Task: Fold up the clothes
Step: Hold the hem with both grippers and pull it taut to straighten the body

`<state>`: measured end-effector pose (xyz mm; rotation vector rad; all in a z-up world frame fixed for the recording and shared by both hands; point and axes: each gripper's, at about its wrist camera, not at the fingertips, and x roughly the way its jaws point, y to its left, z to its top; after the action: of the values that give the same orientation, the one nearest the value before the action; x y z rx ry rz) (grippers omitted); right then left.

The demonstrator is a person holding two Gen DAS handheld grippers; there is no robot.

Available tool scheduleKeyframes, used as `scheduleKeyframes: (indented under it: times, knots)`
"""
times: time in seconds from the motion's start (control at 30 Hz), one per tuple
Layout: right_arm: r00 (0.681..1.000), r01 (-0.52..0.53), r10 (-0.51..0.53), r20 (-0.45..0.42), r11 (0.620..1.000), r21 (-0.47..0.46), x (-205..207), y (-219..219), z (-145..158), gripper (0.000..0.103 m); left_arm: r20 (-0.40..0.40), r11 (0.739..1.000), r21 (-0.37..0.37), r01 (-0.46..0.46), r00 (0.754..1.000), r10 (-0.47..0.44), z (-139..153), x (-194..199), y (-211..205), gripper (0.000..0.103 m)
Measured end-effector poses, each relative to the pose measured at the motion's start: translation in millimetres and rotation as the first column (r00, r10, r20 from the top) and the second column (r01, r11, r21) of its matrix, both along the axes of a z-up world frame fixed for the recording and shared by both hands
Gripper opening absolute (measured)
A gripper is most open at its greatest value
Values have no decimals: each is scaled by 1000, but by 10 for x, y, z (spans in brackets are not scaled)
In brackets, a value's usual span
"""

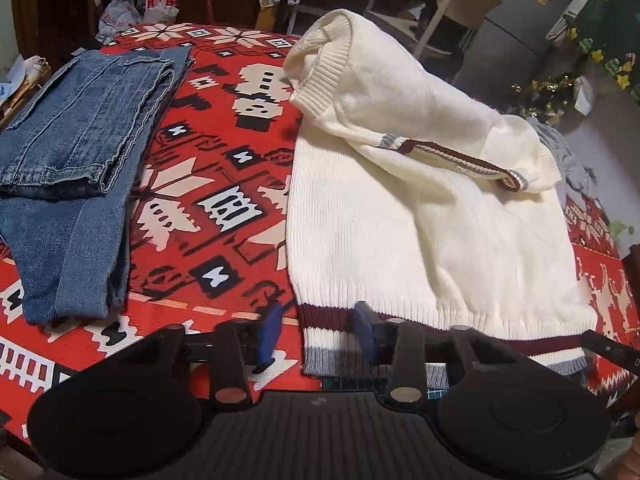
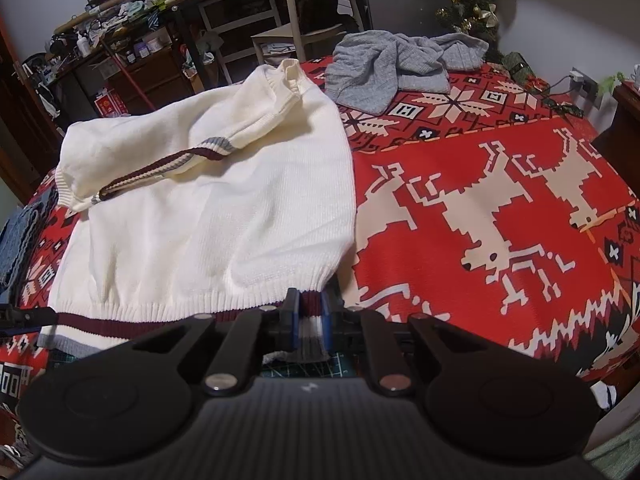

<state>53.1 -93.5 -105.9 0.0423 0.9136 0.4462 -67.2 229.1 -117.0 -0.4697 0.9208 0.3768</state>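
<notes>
The cream sweater lay flat on the red patterned bench, both sleeves folded across its chest and the striped hem toward six o'clock. The left tongs stood wide, straddling the hem's left corner without pinching it. The right tongs were narrowed onto the hem's right corner (likely to lift that edge toward twelve o'clock). Folded jeans sat at nine o'clock, a crumpled grey knit near one.

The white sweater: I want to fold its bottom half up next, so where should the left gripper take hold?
Grip the white sweater at its striped hem's left corner, coming from the near table edge; the hem lies flat there between the open left gripper fingers.
</notes>
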Motion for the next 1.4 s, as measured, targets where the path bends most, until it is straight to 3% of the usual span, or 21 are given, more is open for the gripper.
scheduleKeyframes:
  times: [0.1, 0.33, 0.57, 0.7, 0.8, 0.9, 1.07, 1.2, 1.4]
  knots:
    - [1000, 6, -6, -6, 1000, -12, 0, 14, -14, 12, -45, 999, -1, -37, 998, 37, 43, 32, -10, 6]
    - [997, 64, -65, -32, 998, -10, 57, -72, 36, 9, -97, 994, 52, -91, 991, 96, 281, -60, -58, 5]
    - [991, 115, -116, -65, 993, -13, 48, -376, 125, 6, -134, 993, 53, -103, 985, 109, 392, -378, -109, 5]
    - [985, 147, -148, -85, 989, -14, -14, -617, 135, 0, -164, 992, 73, -102, 980, 113, 321, -533, -145, 5]
    - [979, 173, -173, -110, 985, -8, -40, -813, 110, 0, -149, 994, 22, -103, 983, 105, 273, -588, -123, 5]
    - [982, 130, -116, -148, 988, 87, -65, -824, 96, 0, -136, 995, 6, -96, 986, 96, 257, -576, -141, 5]
    - [987, 58, -34, -158, 987, 151, -113, -626, 97, 18, -126, 997, 1, -75, 989, 75, 246, -560, -172, 5]
    - [985, 31, 0, -175, 985, 171, -96, -481, 51, 20, -127, 996, -19, -85, 989, 82, 205, -576, -122, 5]
    - [990, -21, 31, -136, 997, 71, -161, -234, 7, 29, -121, 996, -26, -87, 989, 84, 190, -570, -124, 5]
